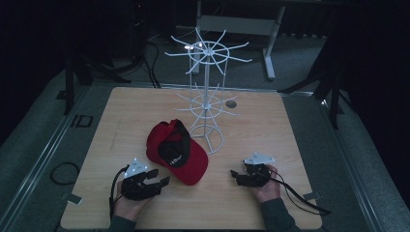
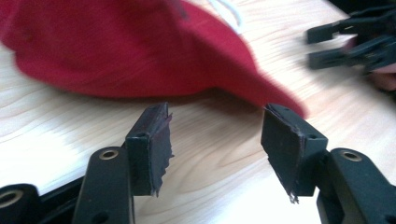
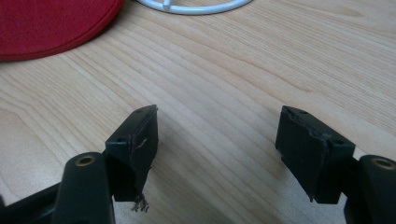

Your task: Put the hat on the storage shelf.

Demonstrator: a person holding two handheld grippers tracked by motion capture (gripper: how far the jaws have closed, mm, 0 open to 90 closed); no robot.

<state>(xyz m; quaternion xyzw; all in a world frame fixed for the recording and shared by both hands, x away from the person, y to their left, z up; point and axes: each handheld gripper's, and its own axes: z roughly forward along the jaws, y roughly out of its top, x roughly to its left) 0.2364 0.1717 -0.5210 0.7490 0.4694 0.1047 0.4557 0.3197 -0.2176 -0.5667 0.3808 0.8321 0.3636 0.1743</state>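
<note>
A red cap (image 1: pixel 177 152) with a black underside lies on the wooden table (image 1: pixel 270 125), its brim toward the front. My left gripper (image 1: pixel 160 177) is held at the front left, just short of the brim, jaws open with nothing between them. In the left gripper view the cap (image 2: pixel 121 46) lies right beyond my left gripper (image 2: pixel 215 140). My right gripper (image 1: pixel 234 176) rests at the front right, open and empty. In the right gripper view my right gripper (image 3: pixel 217 140) stands over bare wood, with the cap's edge (image 3: pixel 51 28) at the upper left.
A white wire display stand (image 1: pixel 207 92) with several radiating hooks stands behind the cap, its ring base (image 3: pixel 196 5) on the table. A small round hole (image 1: pixel 231 103) lies beside it. Cables trail from both grippers. The other gripper (image 2: pixel 355 39) is seen at the left gripper view's upper right.
</note>
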